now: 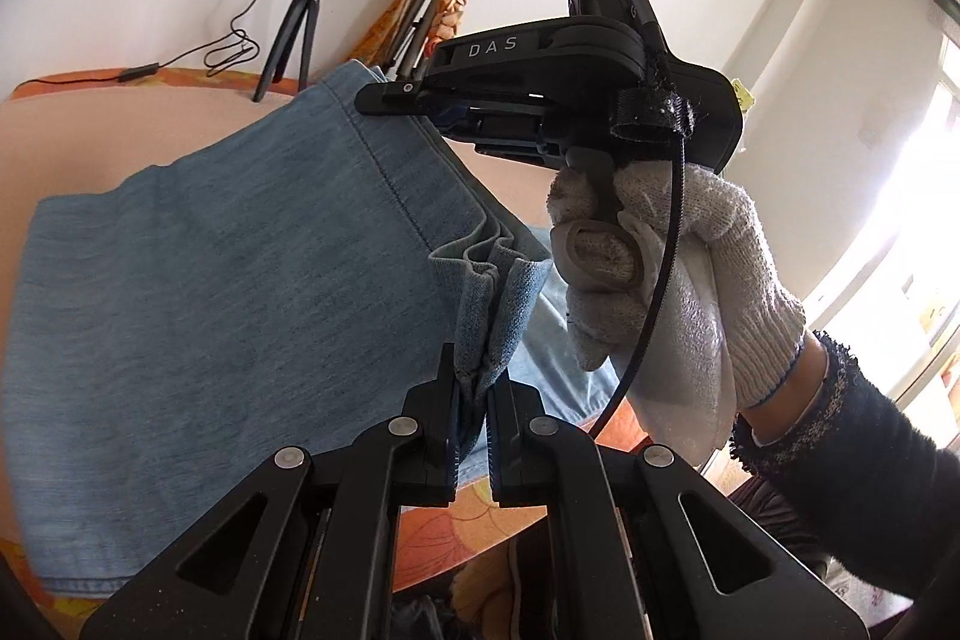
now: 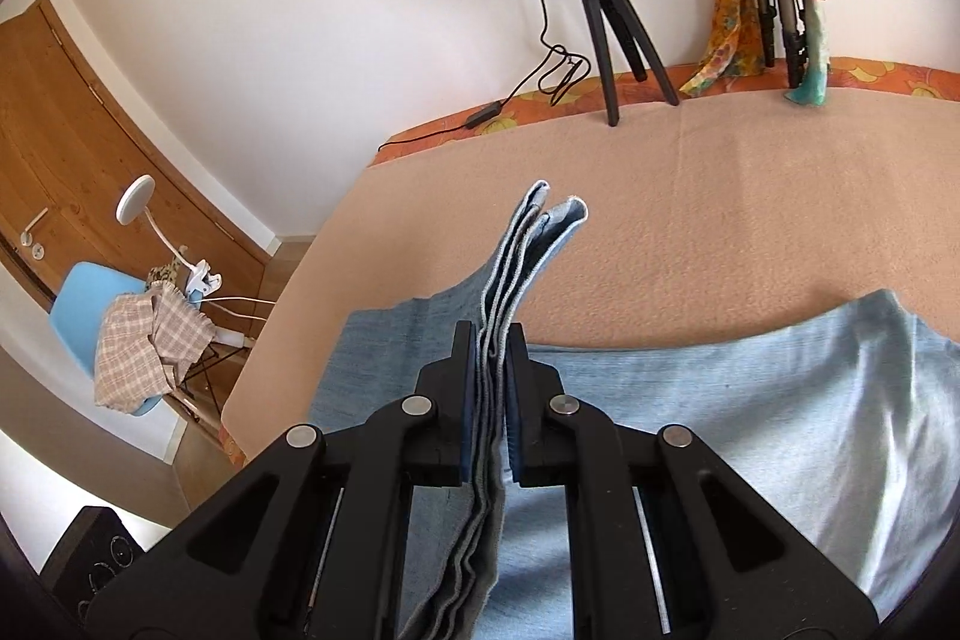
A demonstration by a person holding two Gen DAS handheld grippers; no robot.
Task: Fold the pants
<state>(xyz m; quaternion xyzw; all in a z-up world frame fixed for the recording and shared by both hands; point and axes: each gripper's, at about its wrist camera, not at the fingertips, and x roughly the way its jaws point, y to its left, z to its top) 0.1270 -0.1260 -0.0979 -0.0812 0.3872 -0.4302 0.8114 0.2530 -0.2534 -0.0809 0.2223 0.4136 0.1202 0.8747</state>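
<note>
The pants (image 1: pixel 210 280), pale blue denim, lay spread over the peach-covered tabletop (image 2: pixel 720 196), filling the left and centre of the left wrist view and the lower half of the right wrist view. The left tongs (image 1: pixel 474 400) were clenched on a bunched edge of the denim at lower centre of their own frame. The right tongs (image 2: pixel 492 376) gripped a stack of several layered hems, which stood up past the tips toward the middle of the frame. In the left view the right tongs appeared at upper centre, held by a white-gloved hand (image 1: pixel 660 280).

The cloth looked soft but fairly thick and weighty, likely to sag between the two holds and to keep a crease. Gripping all layers together at the hem corners seemed the soundest hold, since a loose layer could slip out.
</note>
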